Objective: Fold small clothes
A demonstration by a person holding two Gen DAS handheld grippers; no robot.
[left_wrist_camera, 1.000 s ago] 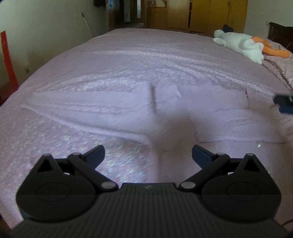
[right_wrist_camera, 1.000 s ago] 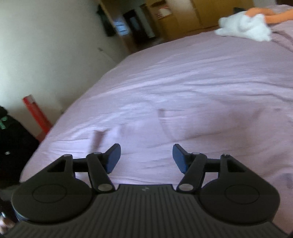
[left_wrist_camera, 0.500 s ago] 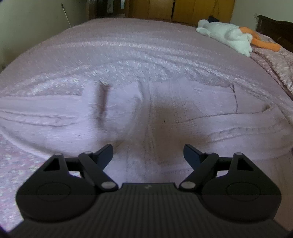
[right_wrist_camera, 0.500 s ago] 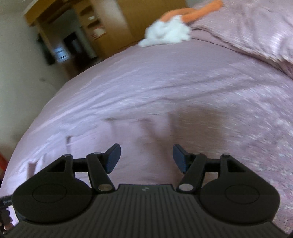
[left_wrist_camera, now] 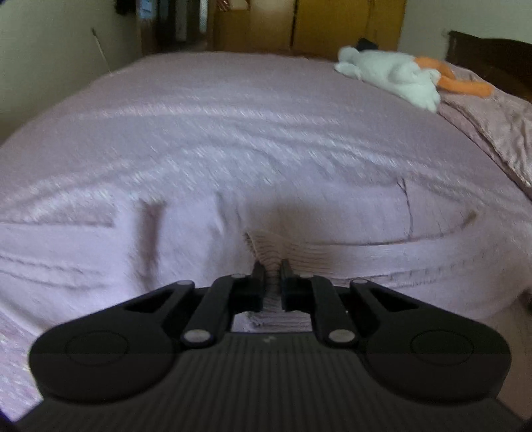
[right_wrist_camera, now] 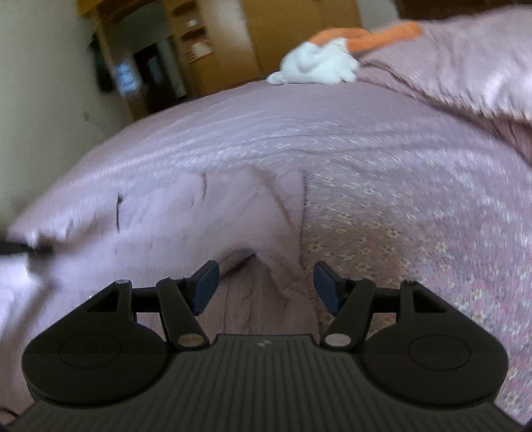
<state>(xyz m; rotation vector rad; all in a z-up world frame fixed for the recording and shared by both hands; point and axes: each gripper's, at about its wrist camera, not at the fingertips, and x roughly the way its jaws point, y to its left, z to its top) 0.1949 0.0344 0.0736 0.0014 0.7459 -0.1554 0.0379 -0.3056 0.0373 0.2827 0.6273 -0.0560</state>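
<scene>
On bed, left tongs pinching garment

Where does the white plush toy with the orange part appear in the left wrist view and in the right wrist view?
Left wrist: plush toy at upper right, on the far bed.
Right wrist: plush toy at top centre-right.
Shared landmark: the wooden wardrobe behind it.

My feeds look dim, with soft daylight glinting off the bedspread. Both are motion-blurred, worst in the right view. Fisheye bends the edges.
</scene>
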